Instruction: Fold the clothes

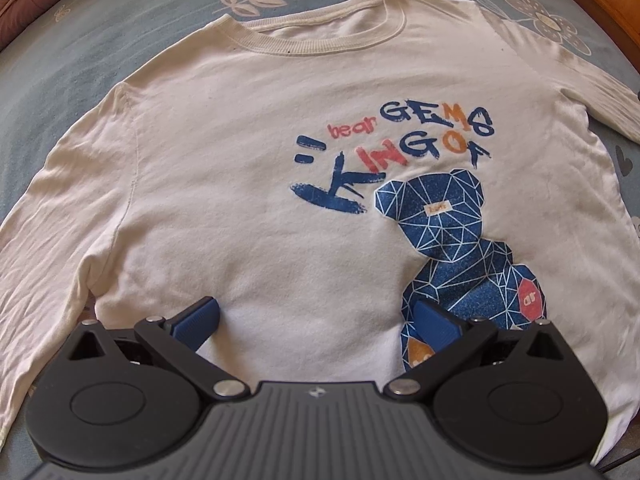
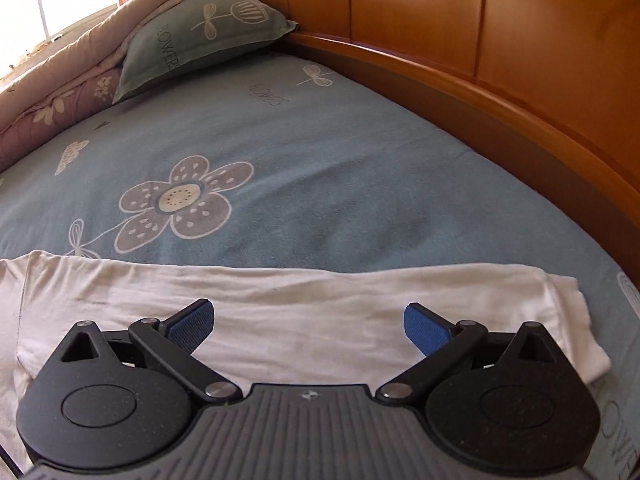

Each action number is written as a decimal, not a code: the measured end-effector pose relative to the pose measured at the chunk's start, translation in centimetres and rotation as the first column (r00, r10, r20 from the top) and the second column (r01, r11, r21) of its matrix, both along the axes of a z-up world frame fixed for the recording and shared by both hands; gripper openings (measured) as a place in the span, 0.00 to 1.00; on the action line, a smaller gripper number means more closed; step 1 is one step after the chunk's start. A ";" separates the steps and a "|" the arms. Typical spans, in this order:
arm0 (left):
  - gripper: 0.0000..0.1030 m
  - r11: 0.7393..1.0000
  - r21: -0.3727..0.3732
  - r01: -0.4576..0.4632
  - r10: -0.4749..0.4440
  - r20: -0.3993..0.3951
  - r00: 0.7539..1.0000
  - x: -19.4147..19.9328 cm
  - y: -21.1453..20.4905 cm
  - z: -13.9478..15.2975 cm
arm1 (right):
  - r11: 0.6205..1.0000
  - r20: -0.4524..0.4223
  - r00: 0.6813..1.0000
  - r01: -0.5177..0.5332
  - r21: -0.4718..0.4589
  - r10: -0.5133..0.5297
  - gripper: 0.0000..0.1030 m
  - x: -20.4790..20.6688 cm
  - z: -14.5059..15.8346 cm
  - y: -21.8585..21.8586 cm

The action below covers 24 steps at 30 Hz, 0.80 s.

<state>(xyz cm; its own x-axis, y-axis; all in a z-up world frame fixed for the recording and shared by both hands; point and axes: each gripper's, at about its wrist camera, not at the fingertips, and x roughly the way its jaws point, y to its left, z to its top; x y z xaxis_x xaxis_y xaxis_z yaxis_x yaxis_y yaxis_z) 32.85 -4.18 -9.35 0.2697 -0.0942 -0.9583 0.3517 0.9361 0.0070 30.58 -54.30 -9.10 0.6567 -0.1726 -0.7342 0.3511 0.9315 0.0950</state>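
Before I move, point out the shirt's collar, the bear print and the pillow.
collar (image 1: pixel 320 38): left wrist view, front ribbed band of the neckline.
bear print (image 1: pixel 444 224): left wrist view, the bear's blue head.
pillow (image 2: pixel 200 40): right wrist view, middle of its green cover.

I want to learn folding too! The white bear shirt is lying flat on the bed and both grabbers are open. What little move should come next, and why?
Probably lower the right gripper and close it on the sleeve lying just beneath it. The shirt lies spread flat, front up, on the blue sheet, its sleeves out to the sides. Both grippers, the left gripper too, are open and hold nothing, so folding a sleeve inward looks like the first step.
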 end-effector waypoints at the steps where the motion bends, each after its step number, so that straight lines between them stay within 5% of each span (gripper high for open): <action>1: 1.00 1.000 0.000 0.000 0.000 -0.001 1.000 0.0 0.0 0.0 | 1.000 -0.007 1.000 -0.024 -0.002 0.024 1.00 0.7 -0.4 0.0; 4: 1.00 1.000 -0.002 0.001 -0.001 0.000 1.000 -0.1 0.0 0.1 | 0.998 -0.021 0.998 -0.053 -0.034 0.052 1.00 0.9 -1.4 -0.9; 10: 0.99 1.000 -0.006 0.001 -0.001 0.021 1.000 -0.5 0.0 0.2 | 0.995 -0.044 0.996 0.070 -0.066 -0.073 1.00 0.2 -0.2 -2.6; 14: 0.99 0.998 0.013 0.068 -0.069 0.121 0.990 -0.9 -0.8 1.3 | 0.987 -0.012 0.990 -0.138 -0.083 0.137 1.00 0.5 2.1 2.9; 17: 0.99 0.996 -0.002 0.088 -0.087 0.133 0.987 -0.6 -0.8 1.4 | 0.918 -0.013 0.925 -0.378 -0.123 0.379 1.00 0.5 2.7 9.6; 21: 0.99 0.996 -0.051 0.080 -0.073 0.119 0.990 -1.2 0.0 1.0 | 0.766 -0.018 0.768 -0.640 -0.062 0.640 1.00 0.5 2.0 18.2; 24: 0.99 0.994 -0.080 0.074 -0.067 0.084 0.994 -2.3 0.9 0.5 | 0.674 -0.035 0.674 -0.739 -0.019 0.738 1.00 0.1 0.8 23.6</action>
